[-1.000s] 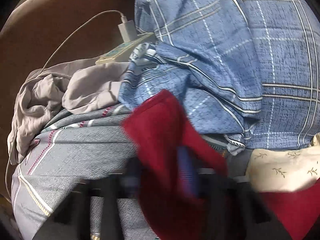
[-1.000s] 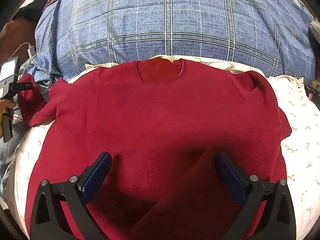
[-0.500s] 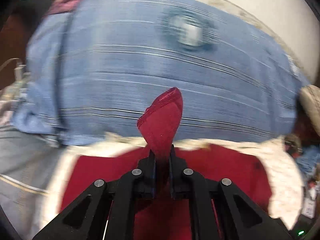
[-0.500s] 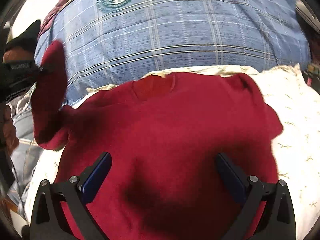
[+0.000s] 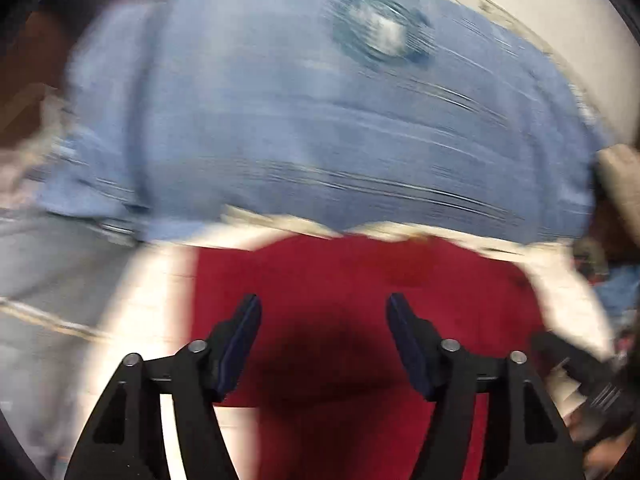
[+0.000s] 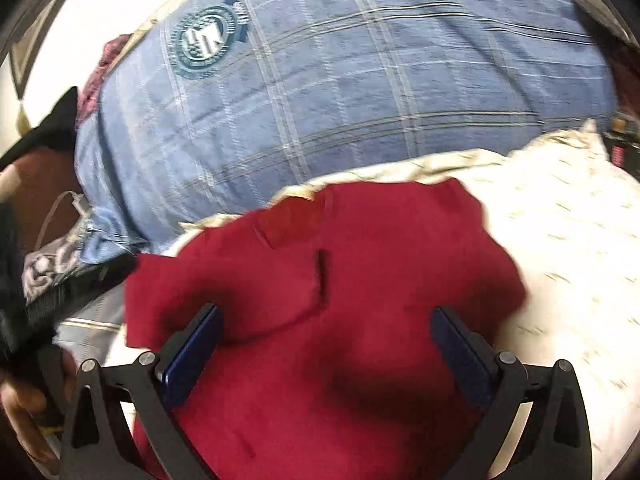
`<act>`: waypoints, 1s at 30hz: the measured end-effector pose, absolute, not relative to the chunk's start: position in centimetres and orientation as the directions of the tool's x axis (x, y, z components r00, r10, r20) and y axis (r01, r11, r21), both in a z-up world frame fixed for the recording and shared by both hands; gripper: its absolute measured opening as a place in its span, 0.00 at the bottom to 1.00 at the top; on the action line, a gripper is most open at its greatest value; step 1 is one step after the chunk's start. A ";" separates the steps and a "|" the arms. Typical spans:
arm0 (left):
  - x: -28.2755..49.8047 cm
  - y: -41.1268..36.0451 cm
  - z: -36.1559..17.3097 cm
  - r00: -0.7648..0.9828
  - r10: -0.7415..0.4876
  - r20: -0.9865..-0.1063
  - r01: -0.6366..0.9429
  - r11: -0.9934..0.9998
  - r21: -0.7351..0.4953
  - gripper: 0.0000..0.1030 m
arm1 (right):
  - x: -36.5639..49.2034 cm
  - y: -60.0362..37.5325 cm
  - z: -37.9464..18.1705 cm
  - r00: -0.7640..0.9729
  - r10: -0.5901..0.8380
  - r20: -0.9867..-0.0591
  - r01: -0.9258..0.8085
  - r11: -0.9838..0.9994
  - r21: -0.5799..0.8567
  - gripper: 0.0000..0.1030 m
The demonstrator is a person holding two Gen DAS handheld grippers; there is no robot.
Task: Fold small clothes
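A dark red sweater (image 6: 360, 320) lies on a cream floral sheet (image 6: 560, 240), collar toward the blue plaid quilt. Its left sleeve (image 6: 240, 280) is folded across the chest. My right gripper (image 6: 326, 344) is open and empty, just above the sweater's body. My left gripper (image 5: 324, 332) is open and empty over the sweater (image 5: 340, 288); that view is blurred by motion. The left gripper's body (image 6: 60, 292) shows at the left edge of the right wrist view.
A blue plaid quilt (image 6: 340, 80) with a round emblem (image 6: 204, 38) rises behind the sweater. Grey striped bedding (image 5: 48, 280) lies to the left. A white charger cable (image 6: 60, 208) sits at the far left. The other gripper (image 5: 592, 392) shows at the lower right.
My left gripper carried the red sleeve across the sweater, then opened and let it go. The sleeve now lies folded on the chest. The right gripper shifted and stayed open.
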State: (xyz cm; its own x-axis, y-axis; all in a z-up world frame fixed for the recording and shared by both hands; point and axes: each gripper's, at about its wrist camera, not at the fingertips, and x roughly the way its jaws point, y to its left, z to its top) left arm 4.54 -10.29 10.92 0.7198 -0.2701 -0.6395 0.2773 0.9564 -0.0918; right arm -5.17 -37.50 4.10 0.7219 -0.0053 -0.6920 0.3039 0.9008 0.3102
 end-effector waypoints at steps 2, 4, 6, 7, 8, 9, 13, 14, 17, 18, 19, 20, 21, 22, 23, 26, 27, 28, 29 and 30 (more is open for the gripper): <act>5.0 -6.7 9.9 0.769 -0.152 -0.621 0.162 0.986 -0.041 0.63 | -2.8 -37.0 3.5 0.722 0.021 -0.691 0.265 0.915 0.304 0.99; 6.0 -4.0 8.5 0.772 -0.095 -0.629 0.086 0.995 -0.045 0.63 | 0.0 -36.4 2.2 0.676 0.031 -0.736 0.249 0.931 0.268 0.97; 7.0 -2.1 6.8 0.764 -0.063 -0.643 0.017 0.997 -0.077 0.63 | 2.4 -35.8 0.5 0.622 0.055 -0.781 0.228 0.942 0.248 0.77; 7.6 -1.2 5.9 0.757 -0.058 -0.651 -0.012 0.995 -0.103 0.63 | 3.3 -35.5 -0.4 0.596 0.068 -0.800 0.216 0.946 0.241 0.70; 7.8 -1.5 5.2 0.749 -0.067 -0.659 -0.020 0.992 -0.124 0.63 | 4.4 -35.2 -1.5 0.557 0.067 -0.828 0.206 0.955 0.215 0.55; 8.7 -0.9 4.7 0.733 -0.086 -0.674 -0.020 0.989 -0.148 0.63 | 4.8 -35.0 -1.9 0.540 0.023 -0.842 0.215 0.963 0.165 0.46; 10.1 -0.5 4.1 0.753 -0.070 -0.655 -0.026 0.990 -0.136 0.63 | 4.2 -34.5 -0.6 0.599 -0.030 -0.800 0.185 0.977 0.102 0.02; 9.2 -0.7 4.1 0.753 -0.074 -0.654 -0.020 0.991 -0.135 0.63 | 3.6 -34.3 0.4 0.623 -0.058 -0.780 0.184 0.980 0.075 0.02; 8.6 -1.5 3.5 0.745 -0.103 -0.659 0.003 0.989 -0.151 0.63 | 2.2 -35.3 2.8 0.676 -0.074 -0.733 0.188 0.979 0.075 0.02; 8.5 -1.8 3.5 0.745 -0.103 -0.659 0.008 0.989 -0.146 0.63 | 2.2 -35.9 2.7 0.662 -0.062 -0.747 0.204 0.974 0.100 0.03; 8.0 -2.3 3.4 0.744 -0.101 -0.660 0.013 0.991 -0.137 0.63 | 2.4 -36.6 2.5 0.646 -0.050 -0.762 0.224 0.966 0.126 0.03; 7.8 -2.6 3.7 0.743 -0.098 -0.662 0.017 0.992 -0.128 0.63 | 2.5 -37.2 2.3 0.638 -0.055 -0.768 0.244 0.960 0.134 0.03; 7.7 -2.7 3.6 0.742 -0.096 -0.664 0.022 0.993 -0.119 0.63 | 2.7 -37.5 2.2 0.628 -0.090 -0.773 0.263 0.959 0.102 0.03; 7.4 -2.7 3.9 0.744 -0.095 -0.662 0.026 0.993 -0.114 0.63 | 2.7 -37.8 2.1 0.618 -0.123 -0.776 0.279 0.958 0.070 0.03; 7.3 -2.7 3.9 0.746 -0.092 -0.659 0.025 0.994 -0.111 0.63 | 2.8 -38.2 2.1 0.612 -0.138 -0.779 0.293 0.954 0.060 0.03; 7.5 -2.4 3.8 0.745 -0.083 -0.662 0.011 0.994 -0.113 0.63 | 2.7 -39.7 2.2 0.583 -0.251 -0.772 0.380 0.925 -0.014 0.03; 7.6 -2.3 3.7 0.743 -0.071 -0.665 -0.004 0.994 -0.111 0.63 | 2.5 -40.4 2.6 0.579 -0.319 -0.751 0.417 0.907 -0.063 0.03; 7.6 -2.3 3.6 0.740 -0.072 -0.669 -0.008 0.993 -0.115 0.63 | 2.5 -40.9 2.8 0.569 -0.360 -0.739 0.444 0.891 -0.092 0.03; 7.7 -2.4 3.5 0.738 -0.072 -0.670 -0.009 0.993 -0.117 0.63 | 2.4 -41.7 2.8 0.556 -0.365 -0.747 0.468 0.880 -0.081 0.03; 7.7 -2.5 3.4 0.737 -0.073 -0.672 -0.007 0.993 -0.116 0.63 | 2.4 -42.3 2.5 0.554 -0.320 -0.769 0.460 0.887 -0.038 0.06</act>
